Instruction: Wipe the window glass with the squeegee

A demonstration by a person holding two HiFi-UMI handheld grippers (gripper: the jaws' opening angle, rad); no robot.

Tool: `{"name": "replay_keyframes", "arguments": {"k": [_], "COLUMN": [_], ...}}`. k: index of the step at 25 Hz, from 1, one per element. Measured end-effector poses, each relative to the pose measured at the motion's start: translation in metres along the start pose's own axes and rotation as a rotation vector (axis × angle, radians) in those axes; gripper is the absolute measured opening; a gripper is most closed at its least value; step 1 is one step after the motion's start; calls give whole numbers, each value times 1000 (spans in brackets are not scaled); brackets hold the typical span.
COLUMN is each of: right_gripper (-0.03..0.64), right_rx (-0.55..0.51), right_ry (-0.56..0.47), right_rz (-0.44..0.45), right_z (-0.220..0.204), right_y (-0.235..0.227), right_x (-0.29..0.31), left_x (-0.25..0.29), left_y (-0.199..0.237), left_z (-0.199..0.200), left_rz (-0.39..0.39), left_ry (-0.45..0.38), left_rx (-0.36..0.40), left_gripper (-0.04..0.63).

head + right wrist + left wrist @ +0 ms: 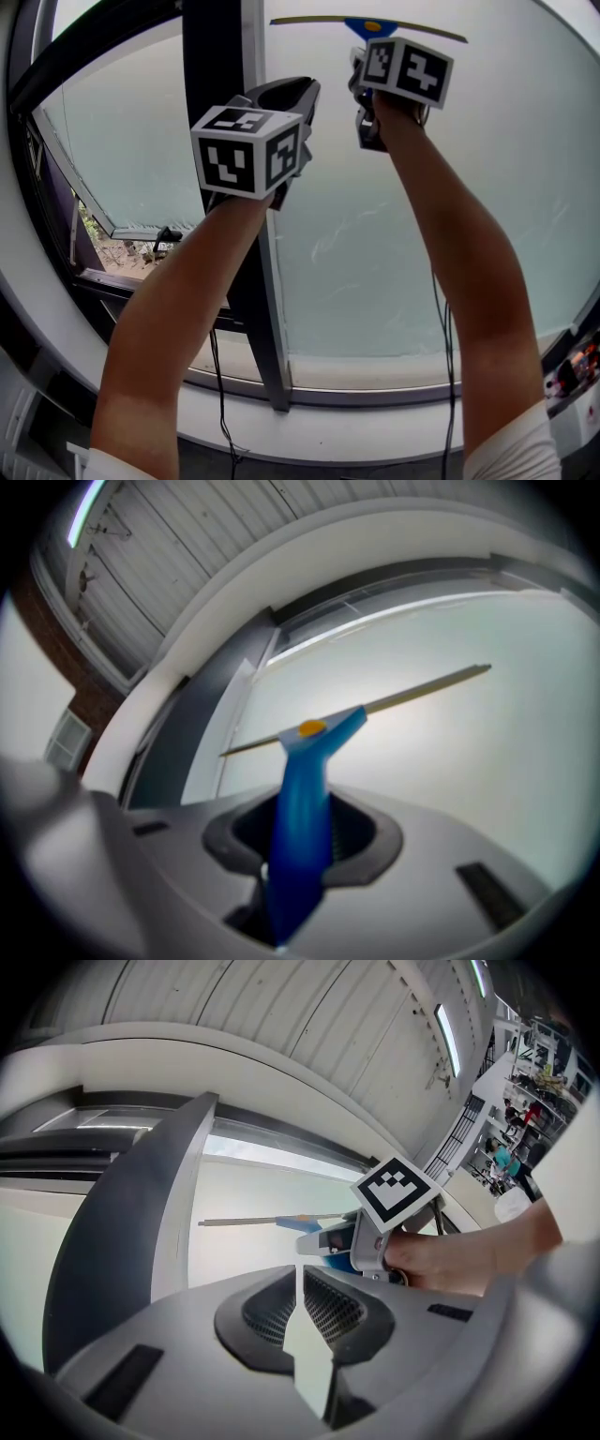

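Head view: two bare forearms reach up from the lower corners of the frame toward the glass [422,234]. The left gripper [292,92] sits left of centre, in front of the single dark mullion [217,56]. The right gripper [364,58] sits higher, at upper centre. Each of the two grippers carries one marker cube. Two cables hang down, one beside each arm.

There is one squeegee [370,26]. Its blue handle rises out of the right gripper, and its long blade lies nearly level across the pane at the top centre of the frame.

Left gripper view: the left gripper's [298,1277] jaws stand almost together with only a thin slit between them, and they hold nothing.

Right gripper view: the right gripper [300,855] is clamped on the squeegee [314,742] handle, and the blade slants across the glass above it.
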State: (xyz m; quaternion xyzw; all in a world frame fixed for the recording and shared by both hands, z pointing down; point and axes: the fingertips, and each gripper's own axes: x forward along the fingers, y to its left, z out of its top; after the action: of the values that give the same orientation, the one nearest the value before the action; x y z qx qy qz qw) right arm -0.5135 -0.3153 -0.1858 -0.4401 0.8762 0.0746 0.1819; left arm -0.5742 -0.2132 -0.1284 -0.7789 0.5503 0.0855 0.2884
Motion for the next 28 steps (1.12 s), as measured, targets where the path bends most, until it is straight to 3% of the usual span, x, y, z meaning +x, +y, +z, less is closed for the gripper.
{"name": "replay_keyframes", "arguments": {"k": [14, 28], "right_gripper": [123, 121], "right_rx": [17, 7], "right_ry": [27, 61], "right_rz": [-8, -38], "right_z": [9, -10], "right_y": [10, 8], "right_x": [23, 22], "left_x": [3, -3], "left_y": [2, -7], "left_z": [13, -21], "left_rz": [-21, -50], "left_ry": [-23, 26], "left_rx": [6, -30], "left_gripper": [48, 48]}}
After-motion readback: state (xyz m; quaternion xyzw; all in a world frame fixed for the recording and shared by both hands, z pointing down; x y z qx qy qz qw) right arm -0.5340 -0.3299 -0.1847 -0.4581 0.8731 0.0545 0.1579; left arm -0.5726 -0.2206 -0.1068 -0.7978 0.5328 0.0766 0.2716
